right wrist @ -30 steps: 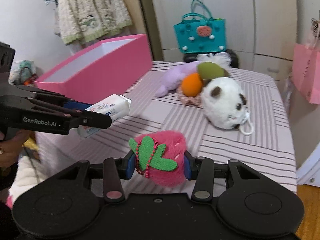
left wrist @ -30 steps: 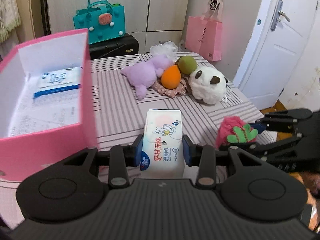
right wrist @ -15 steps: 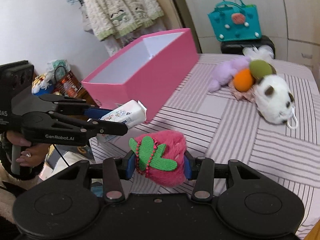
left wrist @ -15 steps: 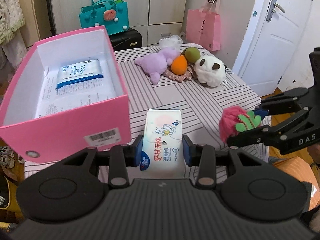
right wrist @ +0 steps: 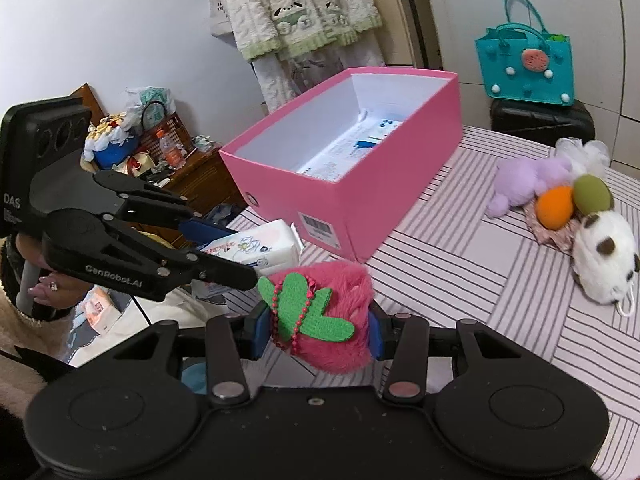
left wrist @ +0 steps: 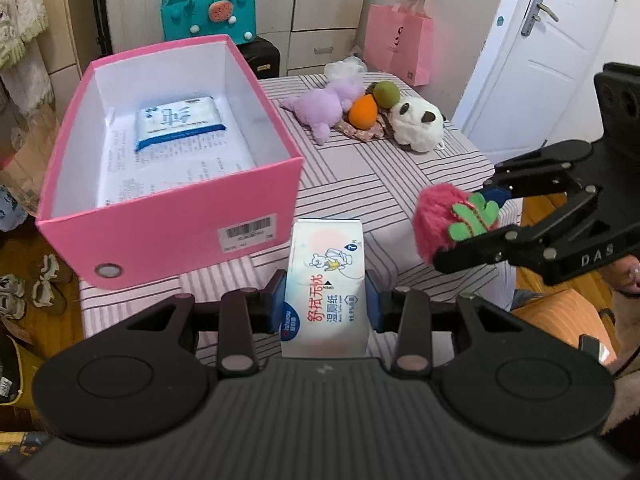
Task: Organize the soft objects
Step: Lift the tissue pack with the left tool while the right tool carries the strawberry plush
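My left gripper [left wrist: 325, 306] is shut on a white wet-wipe pack [left wrist: 326, 288], held above the striped table's near edge just in front of the pink box [left wrist: 180, 224]. The same pack [right wrist: 256, 246] shows in the right wrist view. My right gripper [right wrist: 316, 330] is shut on a pink plush strawberry [right wrist: 336, 328] with a green felt leaf, also seen as the strawberry [left wrist: 440, 216] to the right of the pack. Inside the box lies a blue-and-white pack [left wrist: 178, 122]. A purple plush [left wrist: 320, 106], an orange ball [left wrist: 362, 110], a green ball [left wrist: 386, 92] and a panda plush [left wrist: 416, 126] sit at the far end.
The striped table [left wrist: 380, 184] ends near a white door [left wrist: 532, 52] on the right. A teal bag [left wrist: 208, 8] on a black case and a pink paper bag [left wrist: 398, 48] stand behind. Shoes [left wrist: 40, 284] lie on the floor at left. A cluttered wooden stand [right wrist: 168, 160] is beside the table.
Both grippers have pulled back and risen with their loads still gripped. The pink box, before close at the left, now lies lower with its inside in full view.
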Demonstrator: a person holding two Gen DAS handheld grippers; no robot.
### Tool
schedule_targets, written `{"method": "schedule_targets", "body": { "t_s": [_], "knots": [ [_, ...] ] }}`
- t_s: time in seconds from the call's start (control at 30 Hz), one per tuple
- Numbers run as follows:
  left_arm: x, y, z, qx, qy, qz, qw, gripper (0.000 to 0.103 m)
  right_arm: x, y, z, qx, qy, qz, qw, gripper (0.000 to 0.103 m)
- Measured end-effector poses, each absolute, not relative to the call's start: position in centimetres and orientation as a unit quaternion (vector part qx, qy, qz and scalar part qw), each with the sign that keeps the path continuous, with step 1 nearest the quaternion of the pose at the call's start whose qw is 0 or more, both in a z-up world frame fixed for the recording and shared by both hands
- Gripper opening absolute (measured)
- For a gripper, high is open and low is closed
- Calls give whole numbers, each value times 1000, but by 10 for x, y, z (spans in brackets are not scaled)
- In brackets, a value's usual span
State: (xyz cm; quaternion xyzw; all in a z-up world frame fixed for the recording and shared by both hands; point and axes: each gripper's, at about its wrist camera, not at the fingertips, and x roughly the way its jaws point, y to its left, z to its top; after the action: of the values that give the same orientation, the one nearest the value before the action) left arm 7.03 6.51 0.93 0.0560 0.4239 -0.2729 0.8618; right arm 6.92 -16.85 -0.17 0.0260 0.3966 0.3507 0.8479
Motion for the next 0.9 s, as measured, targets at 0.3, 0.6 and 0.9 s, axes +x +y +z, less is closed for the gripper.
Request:
{"method": "schedule_targets", "body": {
  "t_s": [0.3,0.6,0.9],
  "knots": [
    [74,92,36,46,396,-275,875,38,83,-156,16,50,401,385,830,51],
    [110,108,55,49,362,-256,895,38,107,-139,38,9,367,374,852,51],
    [182,107,51,63,379,-217,897,38,159,-112,57,-61,307,364,877,52]
  ]
}}
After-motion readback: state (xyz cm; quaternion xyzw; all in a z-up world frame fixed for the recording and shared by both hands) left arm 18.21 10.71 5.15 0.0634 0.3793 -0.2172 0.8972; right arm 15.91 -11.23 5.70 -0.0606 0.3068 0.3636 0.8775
